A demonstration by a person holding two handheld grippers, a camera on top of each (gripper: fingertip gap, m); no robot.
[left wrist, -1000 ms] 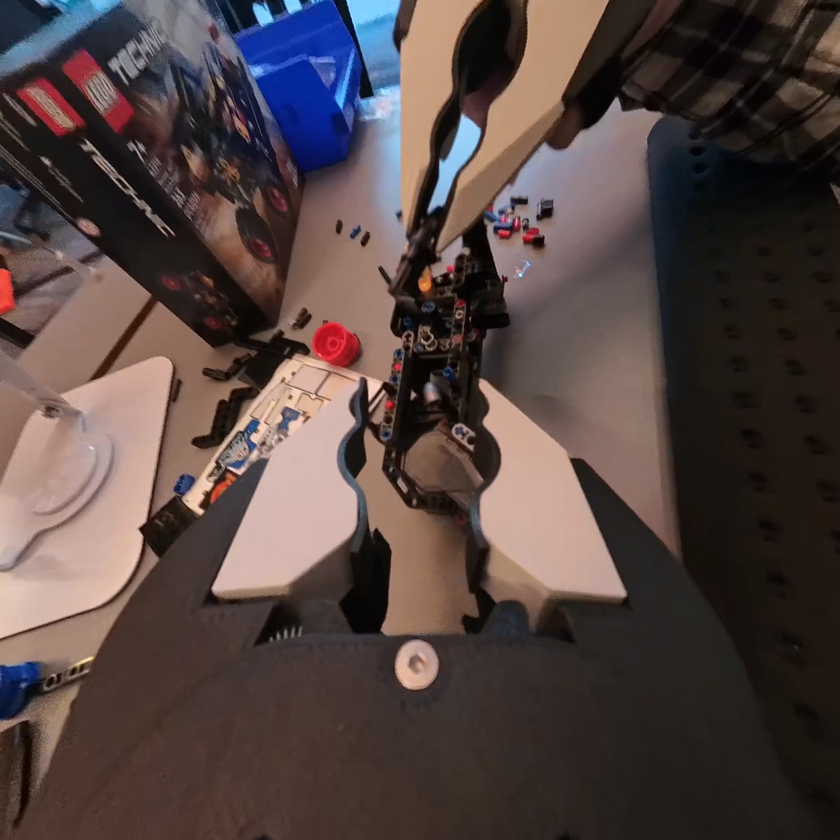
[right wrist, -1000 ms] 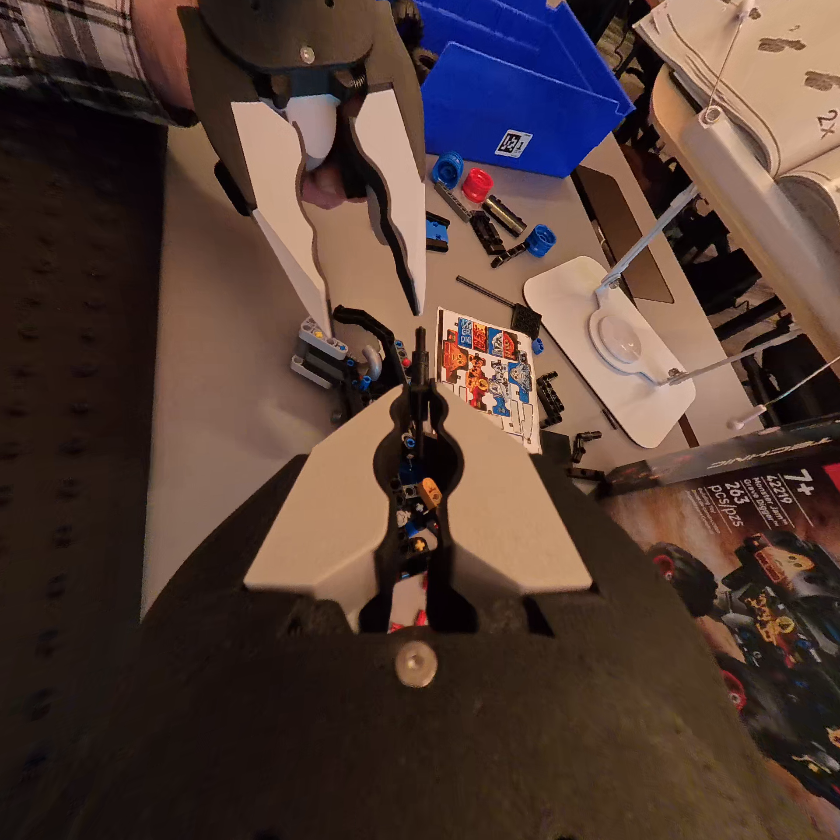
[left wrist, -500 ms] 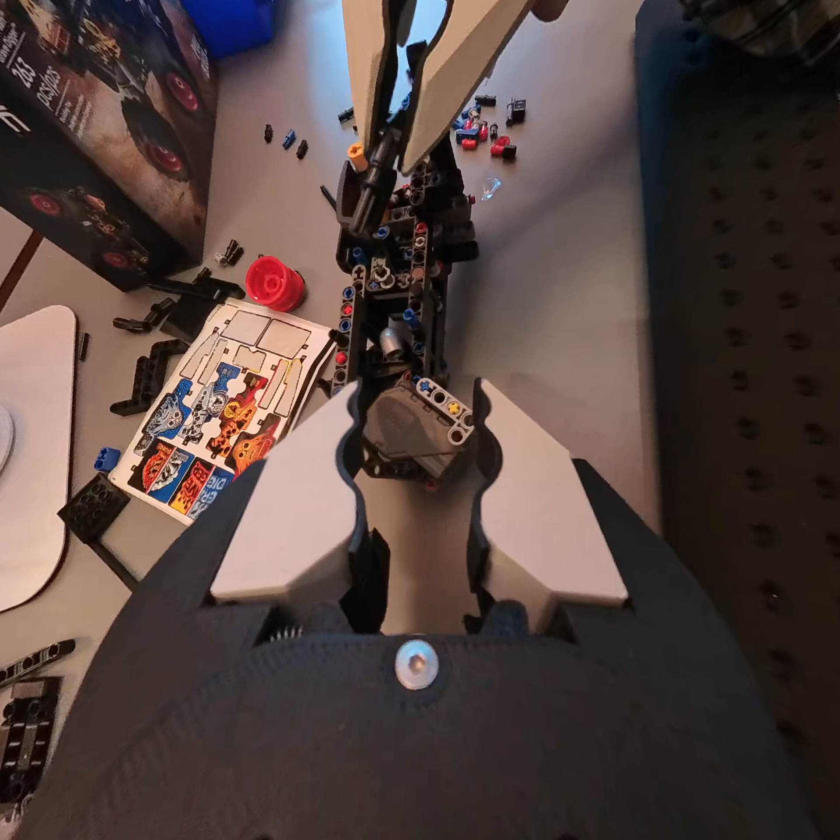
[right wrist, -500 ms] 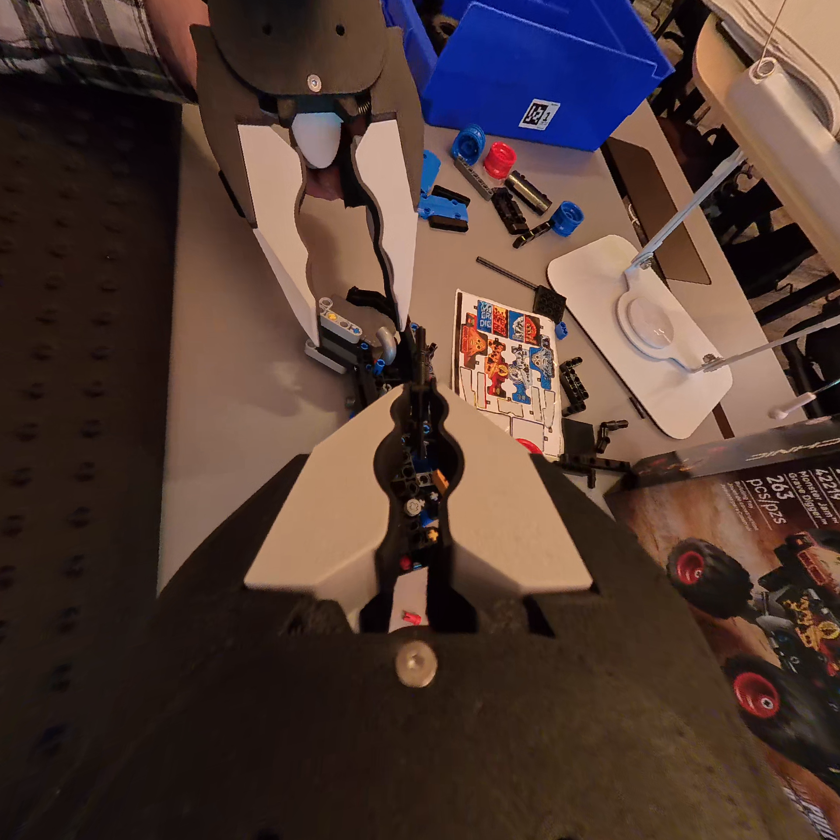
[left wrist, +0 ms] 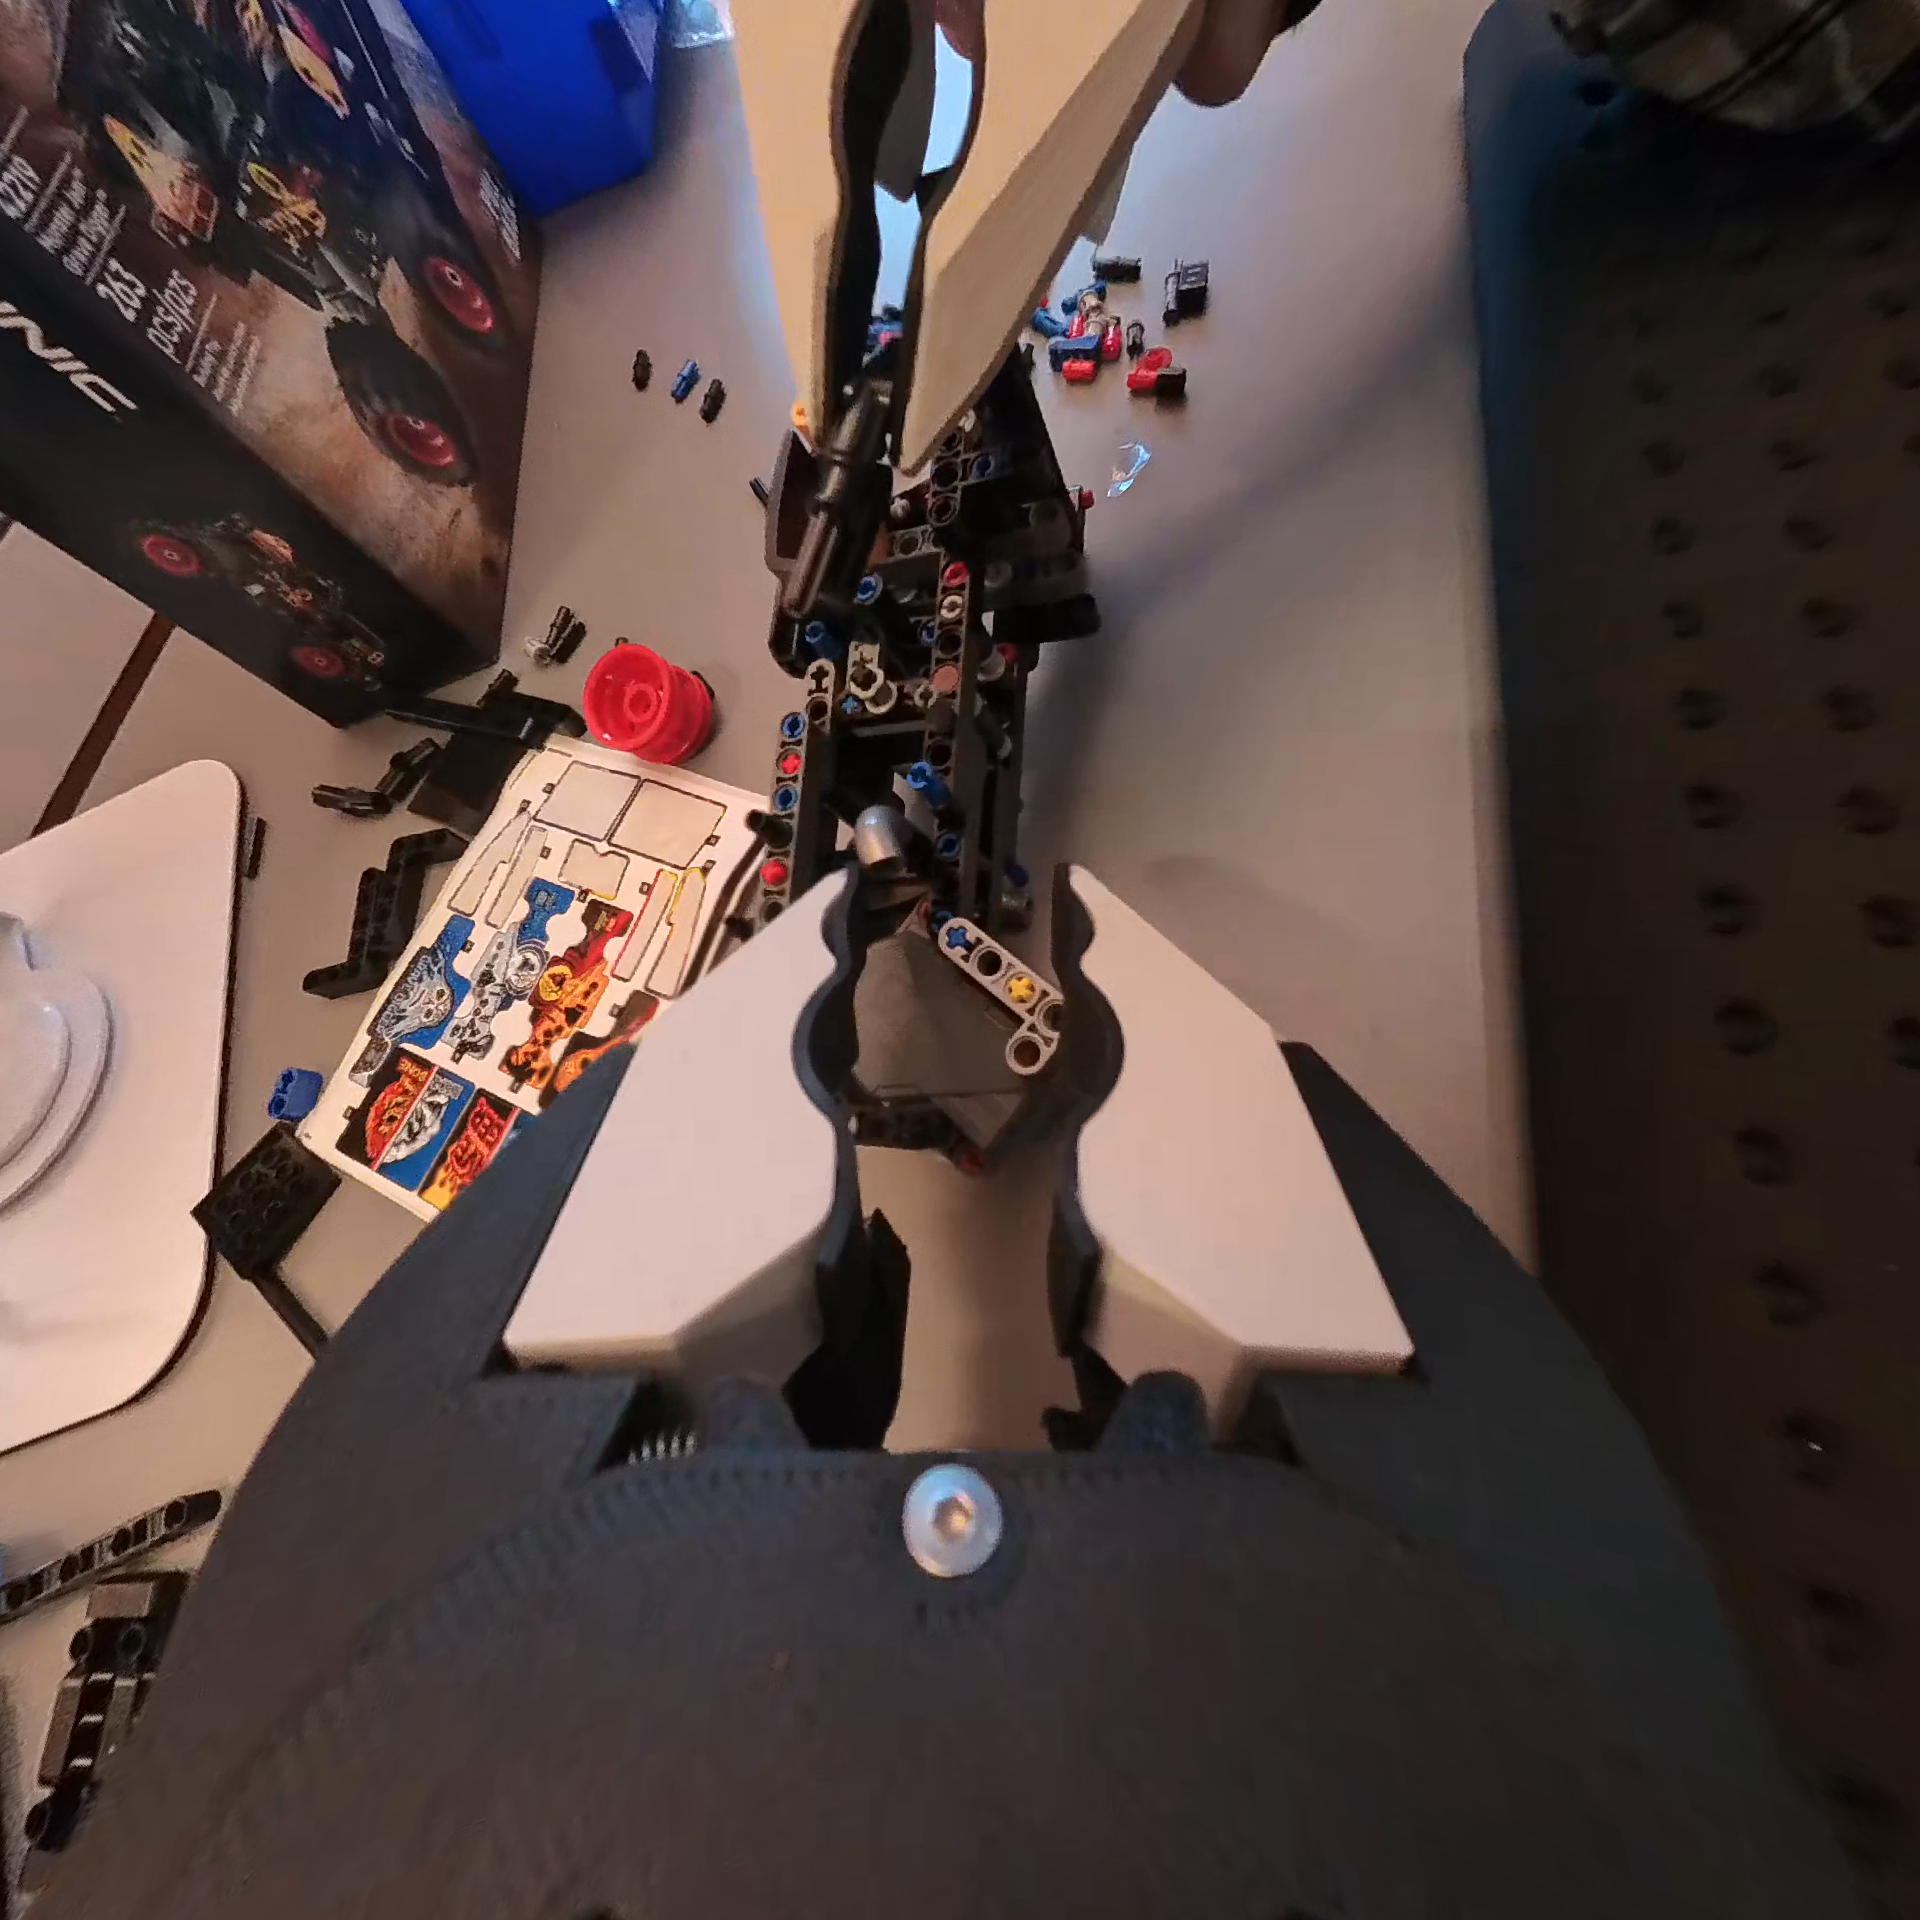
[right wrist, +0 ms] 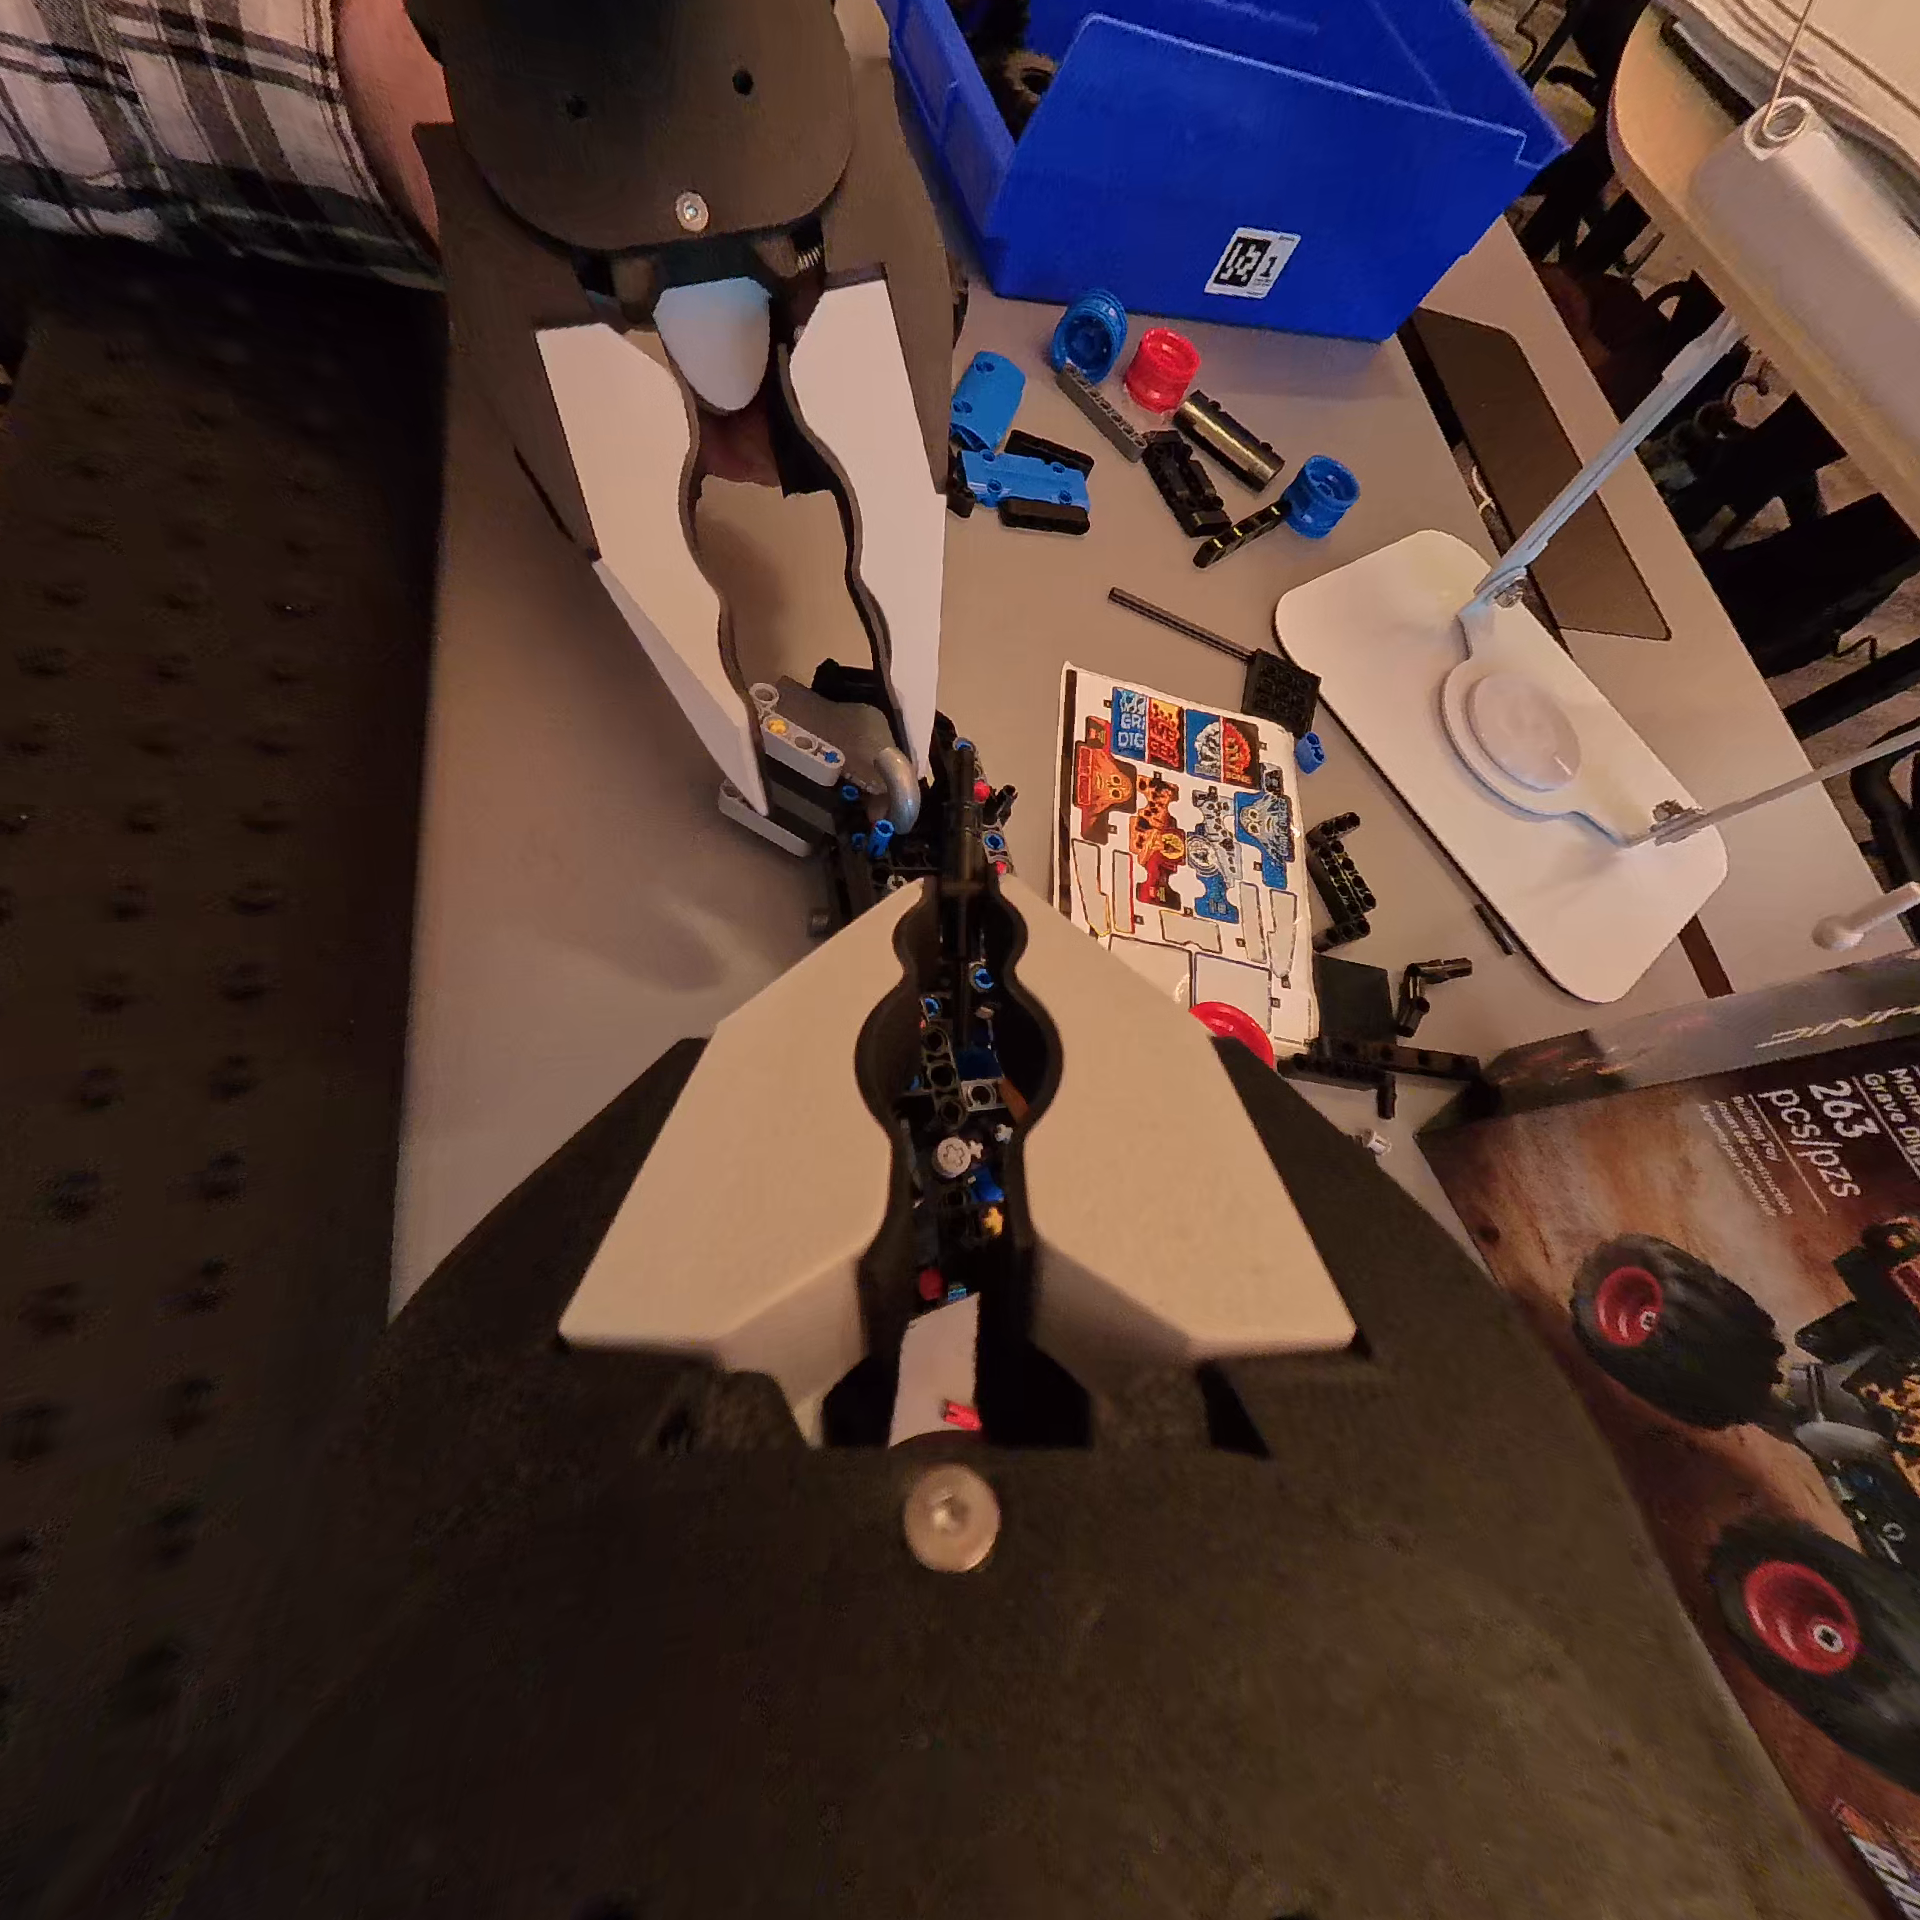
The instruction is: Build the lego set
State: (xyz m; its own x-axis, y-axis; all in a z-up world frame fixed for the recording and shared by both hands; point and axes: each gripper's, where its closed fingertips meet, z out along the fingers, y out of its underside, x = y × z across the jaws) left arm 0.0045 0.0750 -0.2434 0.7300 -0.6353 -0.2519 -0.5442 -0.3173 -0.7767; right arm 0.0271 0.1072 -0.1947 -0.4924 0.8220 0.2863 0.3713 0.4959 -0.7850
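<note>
- On the desk (left wrist: 1247, 675), between the two grippers, lies the half-built chassis (left wrist: 914, 727); its long axis runs from one gripper toward the other.
- The left gripper (left wrist: 956, 894) has its jaws apart, straddling the near end's grey block (left wrist: 935, 1039); whether they touch it I cannot tell.
- The right gripper (right wrist: 961, 883) has its jaws clamped on a thin black rod (right wrist: 961, 821), pointing along the chassis at its far end, so the right is nearer the joint.
- The sticker sheet (left wrist: 540, 956) lies just beside the chassis; the printed set box (left wrist: 239, 343) stands farther off. Both carry writing, which I leave unread.
</note>
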